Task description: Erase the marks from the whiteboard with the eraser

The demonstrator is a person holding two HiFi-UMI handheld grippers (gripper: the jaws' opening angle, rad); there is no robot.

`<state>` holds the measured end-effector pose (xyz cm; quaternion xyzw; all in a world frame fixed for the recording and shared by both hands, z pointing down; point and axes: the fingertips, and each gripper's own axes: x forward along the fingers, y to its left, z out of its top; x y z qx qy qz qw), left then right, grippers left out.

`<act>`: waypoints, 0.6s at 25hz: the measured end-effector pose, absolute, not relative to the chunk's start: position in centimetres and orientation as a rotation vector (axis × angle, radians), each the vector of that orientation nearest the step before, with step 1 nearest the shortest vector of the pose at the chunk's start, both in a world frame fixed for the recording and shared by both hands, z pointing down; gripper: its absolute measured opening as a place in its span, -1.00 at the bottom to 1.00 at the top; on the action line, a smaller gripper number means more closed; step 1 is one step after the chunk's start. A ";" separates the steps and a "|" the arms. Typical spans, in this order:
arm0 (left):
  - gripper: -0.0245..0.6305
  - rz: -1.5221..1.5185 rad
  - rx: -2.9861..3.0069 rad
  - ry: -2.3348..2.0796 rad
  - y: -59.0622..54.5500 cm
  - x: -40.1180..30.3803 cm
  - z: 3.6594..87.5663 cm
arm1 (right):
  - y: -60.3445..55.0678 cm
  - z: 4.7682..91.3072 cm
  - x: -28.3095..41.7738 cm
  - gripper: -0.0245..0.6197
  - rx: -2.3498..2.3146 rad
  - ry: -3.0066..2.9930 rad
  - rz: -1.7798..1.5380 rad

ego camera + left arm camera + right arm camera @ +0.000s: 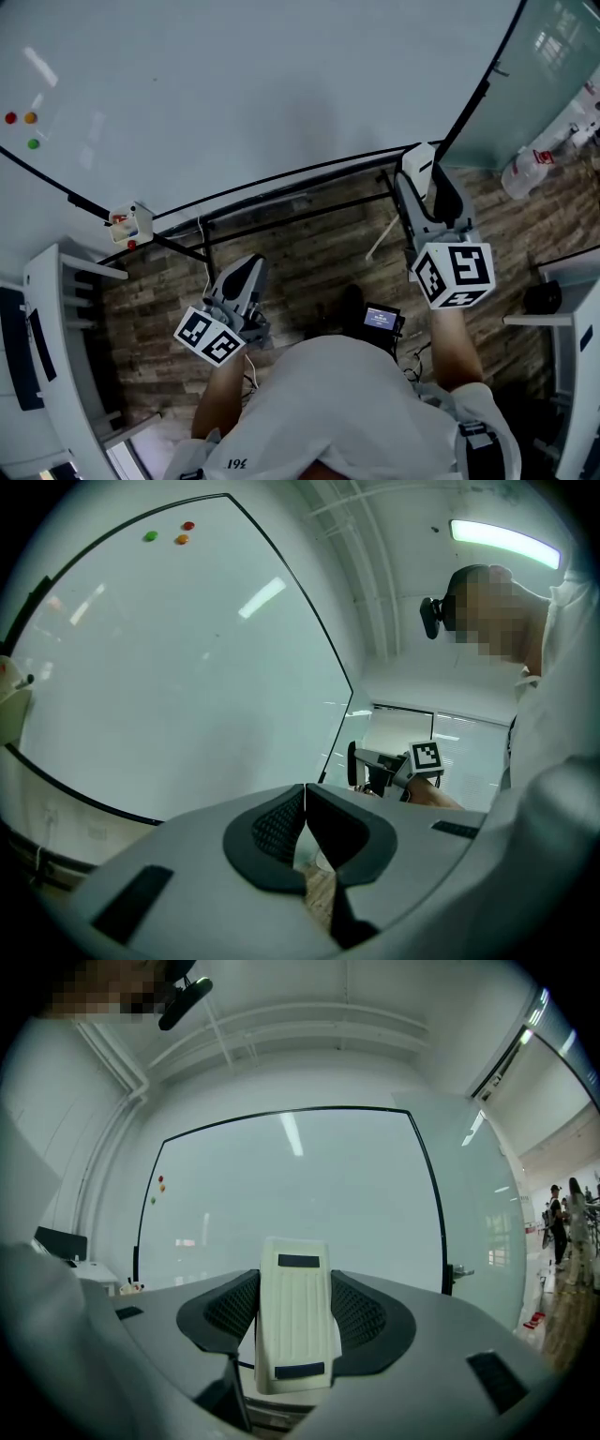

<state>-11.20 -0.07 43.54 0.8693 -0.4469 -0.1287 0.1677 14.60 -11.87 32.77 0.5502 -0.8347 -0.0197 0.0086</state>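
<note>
Whiteboard (234, 84) bearing three coloured dots (31, 117) stands over wood-plank floor (319, 253).

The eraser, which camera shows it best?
The right gripper view: the eraser stands large and central, clamped in the right claw. The head view catches only its white end; in the left gripper view it is too small to tell.

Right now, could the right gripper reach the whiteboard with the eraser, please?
Probably yes. The right gripper is shut on the eraser and points straight at the whiteboard. Nothing stands between them in the right gripper view.
</note>
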 end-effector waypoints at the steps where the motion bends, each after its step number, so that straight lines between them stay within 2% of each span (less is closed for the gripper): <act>1: -0.91 -0.367 2.474 -1.265 0.2 -11.3 43.6 | -11.4 32.8 14.5 -0.14 1.724 -2.605 -0.062; 15: -0.91 -0.348 2.483 -1.203 4.1 -11.8 44.4 | -5.9 34.1 15.8 -0.14 1.759 -2.572 0.001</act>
